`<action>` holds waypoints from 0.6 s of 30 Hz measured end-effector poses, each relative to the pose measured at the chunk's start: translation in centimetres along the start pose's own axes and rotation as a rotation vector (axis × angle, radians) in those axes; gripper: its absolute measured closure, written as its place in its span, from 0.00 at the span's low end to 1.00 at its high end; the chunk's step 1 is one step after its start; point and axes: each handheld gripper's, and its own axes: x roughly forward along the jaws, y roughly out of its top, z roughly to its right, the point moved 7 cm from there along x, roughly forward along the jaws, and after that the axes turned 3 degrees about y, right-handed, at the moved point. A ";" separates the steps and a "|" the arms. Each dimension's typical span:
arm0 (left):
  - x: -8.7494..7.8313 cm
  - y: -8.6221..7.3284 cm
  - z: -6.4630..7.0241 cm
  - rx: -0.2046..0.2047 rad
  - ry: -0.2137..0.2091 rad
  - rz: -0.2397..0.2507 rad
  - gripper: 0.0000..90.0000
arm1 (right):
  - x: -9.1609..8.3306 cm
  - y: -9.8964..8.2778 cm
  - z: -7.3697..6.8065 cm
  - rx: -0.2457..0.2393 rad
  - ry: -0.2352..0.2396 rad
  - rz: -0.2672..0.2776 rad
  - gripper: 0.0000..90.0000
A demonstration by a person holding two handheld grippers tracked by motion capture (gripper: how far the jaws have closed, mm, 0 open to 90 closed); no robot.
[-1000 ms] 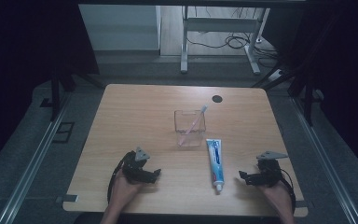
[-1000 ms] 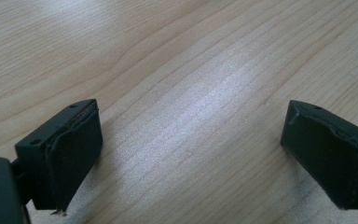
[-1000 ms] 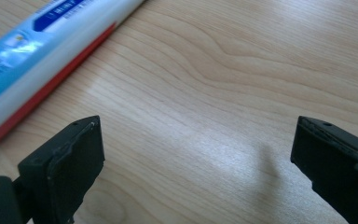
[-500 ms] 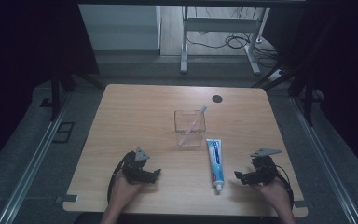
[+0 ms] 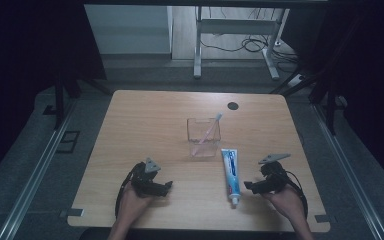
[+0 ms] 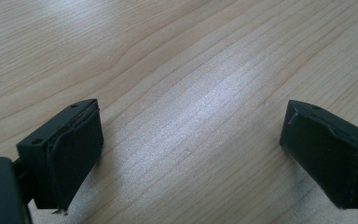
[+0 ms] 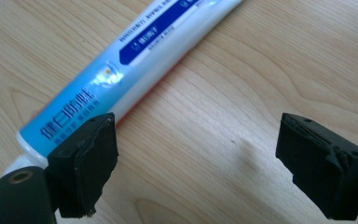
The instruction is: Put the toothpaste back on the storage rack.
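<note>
A white and blue toothpaste tube lies on the wooden table, cap toward the front edge. Behind it stands a clear cup with a toothbrush leaning inside. My right gripper sits just right of the tube's cap end, pointing left. In the right gripper view the tube runs past the left jaw, and the right gripper is open over bare wood; its jaws have just been closing a little with nothing between them. My left gripper rests at the front left, open over bare wood.
A small black round grommet sits near the table's far edge. Dark floor and metal rails flank the table. A desk frame with cables stands beyond it.
My right gripper has moved left, closer to the toothpaste tube's cap end. The left gripper, tube and cup have stayed in place.
</note>
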 end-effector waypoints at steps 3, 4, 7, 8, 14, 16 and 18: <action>0.0 0.0 0.0 0.001 0.000 0.000 0.06 | 0.1 0.6 -0.3 0.005 0.009 -0.002 0.15; 0.0 0.0 0.0 0.001 0.000 0.000 0.07 | 0.2 0.8 -0.5 0.011 0.010 -0.006 0.15; 0.0 0.0 0.0 0.001 0.000 0.000 0.07 | 0.3 1.3 -0.7 -0.007 0.007 -0.011 0.15; 0.0 0.0 0.0 0.001 0.000 0.000 0.07 | 0.4 1.5 -0.8 -0.009 0.009 -0.013 0.16; 0.0 0.0 0.0 0.000 0.000 0.000 0.07 | 0.7 2.4 -1.6 -0.031 0.022 -0.013 0.22; 0.0 0.0 0.0 0.001 0.000 0.000 0.07 | 0.8 2.7 -1.9 -0.038 0.042 -0.008 0.30; 0.0 0.0 0.0 0.000 0.000 0.000 0.07 | 0.8 2.9 -2.5 -0.045 0.078 -0.004 0.43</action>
